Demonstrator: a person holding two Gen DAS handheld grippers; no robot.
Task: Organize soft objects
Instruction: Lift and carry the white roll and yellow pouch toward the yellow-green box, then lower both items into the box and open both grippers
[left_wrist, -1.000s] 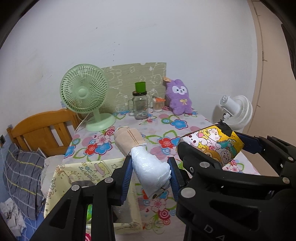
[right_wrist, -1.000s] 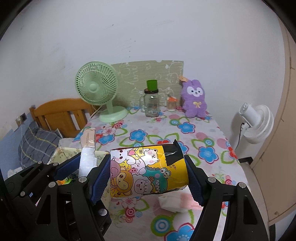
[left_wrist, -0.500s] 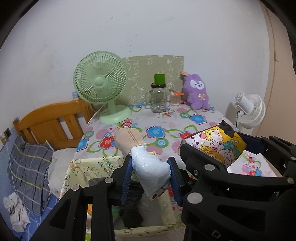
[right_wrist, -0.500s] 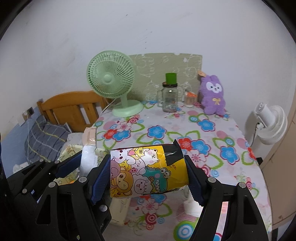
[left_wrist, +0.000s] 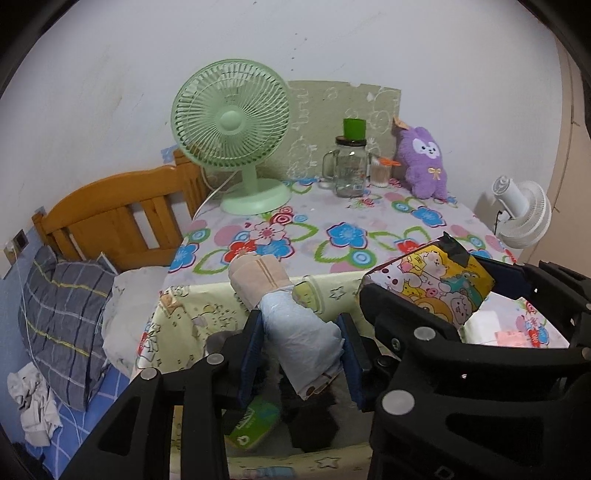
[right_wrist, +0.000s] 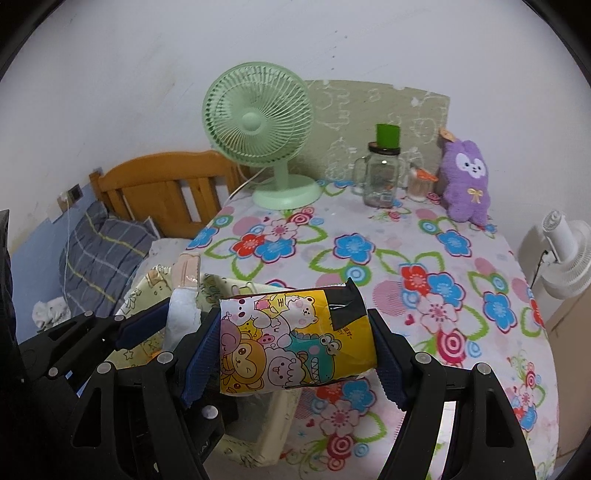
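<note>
My left gripper (left_wrist: 302, 320) has a plastic-wrapped soft roll (left_wrist: 299, 332), pale blue with a beige far end, between its blue pads. Its jaws are opening, and both pads still touch the roll's sides. The roll hangs tilted over an open yellow-green fabric box (left_wrist: 207, 306) at the table's near left corner. My right gripper (right_wrist: 291, 321) is shut on a yellow cartoon-printed soft pack (right_wrist: 291, 347), held level just right of the roll (right_wrist: 181, 314) and above the box's right wall (right_wrist: 273, 428). The same pack (left_wrist: 432, 280) shows at the right of the left wrist view.
A green packet (left_wrist: 255, 424) and dark items lie inside the box. On the flowered tablecloth (right_wrist: 369, 266) stand a green fan (right_wrist: 258, 122), a glass jar (right_wrist: 382, 181) and a purple plush (right_wrist: 465, 181). A wooden headboard (left_wrist: 110, 221) and plaid pillow (left_wrist: 62, 317) are left; a white fan (right_wrist: 565, 258) is right.
Both grippers have moved left and down with their loads, from over the tablecloth to over the fabric box, whose inside now shows under the roll.
</note>
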